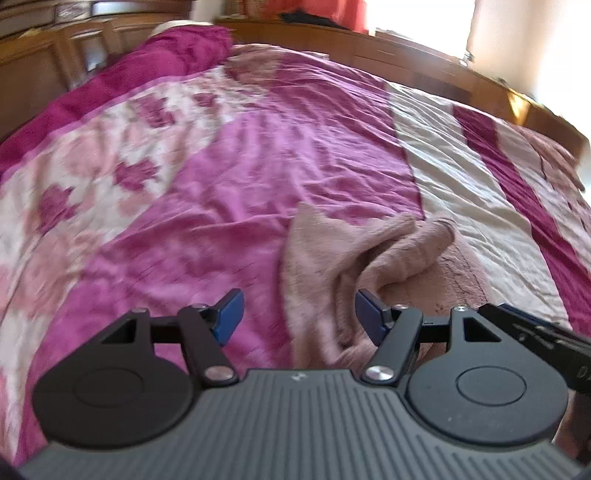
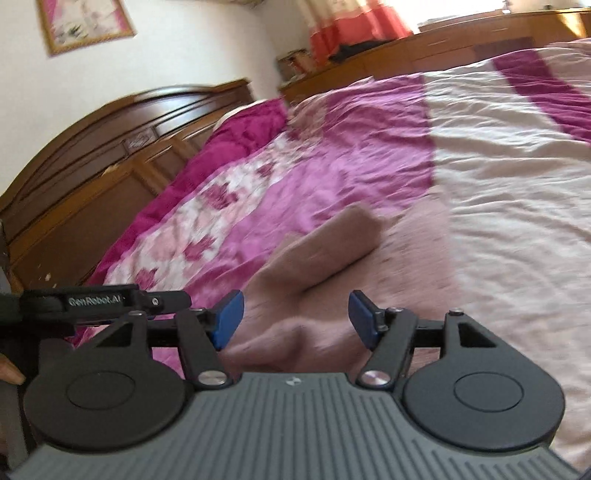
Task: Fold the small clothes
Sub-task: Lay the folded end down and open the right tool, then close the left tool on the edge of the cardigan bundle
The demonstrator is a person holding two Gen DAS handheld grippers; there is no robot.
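Note:
A small dusty-pink garment [image 1: 354, 254] lies crumpled on the bed, with raised folds near its right side. My left gripper [image 1: 299, 317] is open just above its near edge; its right finger is over the cloth and holds nothing. In the right wrist view the same pink garment [image 2: 317, 251] lies ahead with one rolled fold sticking up. My right gripper [image 2: 295, 319] is open and empty over the garment's near part. The other gripper's black body [image 2: 92, 299] shows at the left edge of the right wrist view.
The bed has a magenta, pink and cream patterned bedspread [image 1: 229, 177]. A wooden headboard [image 2: 92, 147] stands at the left and wooden furniture [image 1: 424, 62] runs along the far side. A bright window with an orange curtain [image 2: 351, 26] is at the back.

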